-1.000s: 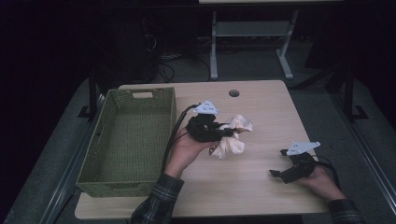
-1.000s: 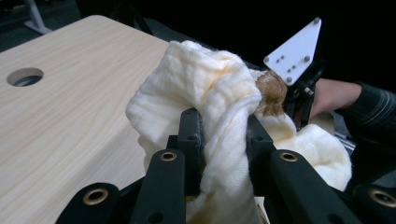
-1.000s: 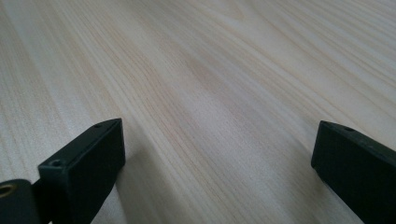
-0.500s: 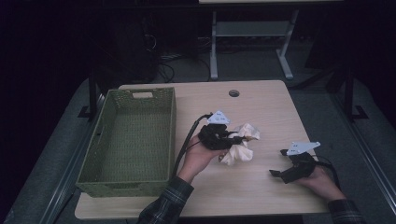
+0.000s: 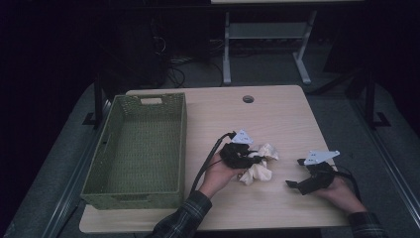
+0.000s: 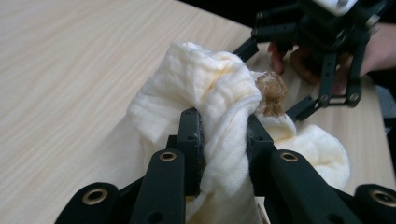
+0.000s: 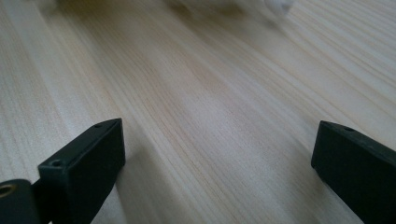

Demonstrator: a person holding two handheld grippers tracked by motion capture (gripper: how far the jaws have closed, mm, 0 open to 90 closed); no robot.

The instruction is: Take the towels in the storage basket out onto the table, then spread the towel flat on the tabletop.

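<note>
The left tongs [image 6: 224, 140] pinch a fold of the cream cloth [image 6: 219, 93] between their pads, the fabric bunched into a thick rope that runs up from the grip and away from the camera; a brownish stain or clump [image 6: 272, 93] sits on the cloth just past the tips. In the high view the left tongs [image 5: 246, 159] lie low over the middle of the tabletop [image 5: 277, 114] with the cloth [image 5: 258, 166] spilling to their right and slightly nearer — so the bundle lies between the two hands. The right tongs [image 5: 297, 174] rest to the right of it, spread wide and holding nothing, their tips pointing left toward the cloth. The green woven basket [image 5: 99, 168] stands well apart at the left — the left hand is the nearer to it, so I judge any carry there goes leftward, across bare wood.
</note>
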